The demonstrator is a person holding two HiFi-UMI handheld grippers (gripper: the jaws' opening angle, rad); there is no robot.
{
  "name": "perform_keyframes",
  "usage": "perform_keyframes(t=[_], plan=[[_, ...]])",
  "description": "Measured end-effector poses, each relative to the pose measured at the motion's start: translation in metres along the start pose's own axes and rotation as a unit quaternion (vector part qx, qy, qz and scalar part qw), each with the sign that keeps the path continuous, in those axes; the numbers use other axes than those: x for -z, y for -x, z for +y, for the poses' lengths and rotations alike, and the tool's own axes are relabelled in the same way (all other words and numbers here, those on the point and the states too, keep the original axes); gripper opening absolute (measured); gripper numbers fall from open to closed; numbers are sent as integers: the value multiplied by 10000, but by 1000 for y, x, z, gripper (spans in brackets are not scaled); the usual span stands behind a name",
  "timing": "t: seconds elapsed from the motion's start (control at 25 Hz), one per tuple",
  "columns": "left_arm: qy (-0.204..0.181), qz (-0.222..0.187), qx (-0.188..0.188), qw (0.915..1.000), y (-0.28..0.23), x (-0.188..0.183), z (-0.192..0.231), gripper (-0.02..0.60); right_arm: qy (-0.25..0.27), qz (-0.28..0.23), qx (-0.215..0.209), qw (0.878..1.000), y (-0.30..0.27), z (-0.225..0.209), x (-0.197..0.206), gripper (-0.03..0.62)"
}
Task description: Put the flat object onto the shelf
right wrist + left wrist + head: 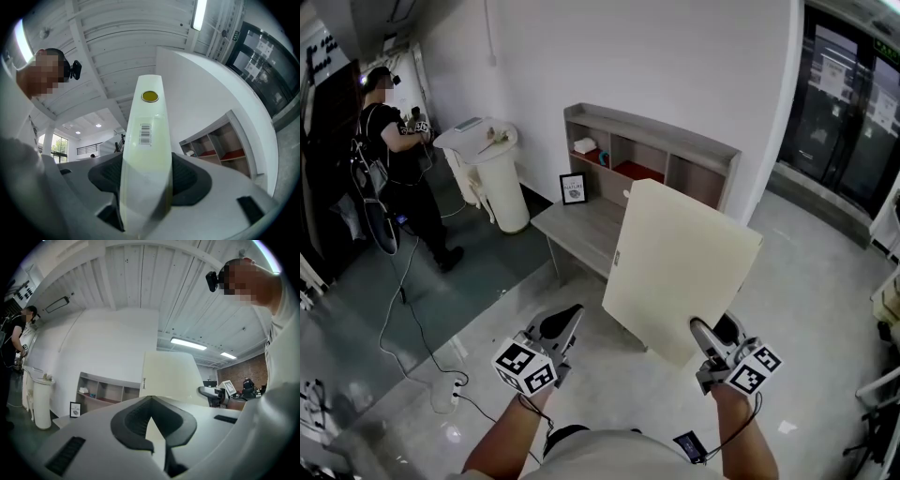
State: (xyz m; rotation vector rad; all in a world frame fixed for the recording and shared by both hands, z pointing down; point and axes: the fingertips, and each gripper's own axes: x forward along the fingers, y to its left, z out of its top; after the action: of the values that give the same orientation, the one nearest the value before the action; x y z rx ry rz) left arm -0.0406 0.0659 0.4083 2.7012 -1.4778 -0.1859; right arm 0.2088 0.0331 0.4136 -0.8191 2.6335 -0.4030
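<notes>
Right claw (705, 330) pinches the cream board (684, 262), left claw (570, 317) pressed together empty, so I judge carrying underway, with the shelf (656, 131) at upper centre unreached.

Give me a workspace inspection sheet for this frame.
Surface: grey low table in front of the shelf, framed sign at its far end.
Job's things: cream flat panel held in the air, tilted, not yet on the shelf.
Clutter: small white item in a shelf compartment.
Claws: right claw shut on the panel's lower corner; left claw shut, empty.
Cables: cable across the floor to a power strip.
Surroundings: person at left, white pedestal, glass doors at right.
</notes>
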Motion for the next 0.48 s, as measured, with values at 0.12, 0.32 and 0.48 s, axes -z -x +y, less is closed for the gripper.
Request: perform_keyframes(t=[0.12, 0.32, 0.48], plan=[[39, 36, 45, 10000, -21, 10, -1, 14, -66, -20, -3, 10000, 0, -18, -3, 288], [-20, 180, 177, 9997, -56, 16, 3, 14, -132, -4, 38, 9999, -10, -44, -4, 288], [-151, 279, 430, 9986, -87, 24, 14, 14, -131, -31, 56, 9999, -28, -67, -2, 290]])
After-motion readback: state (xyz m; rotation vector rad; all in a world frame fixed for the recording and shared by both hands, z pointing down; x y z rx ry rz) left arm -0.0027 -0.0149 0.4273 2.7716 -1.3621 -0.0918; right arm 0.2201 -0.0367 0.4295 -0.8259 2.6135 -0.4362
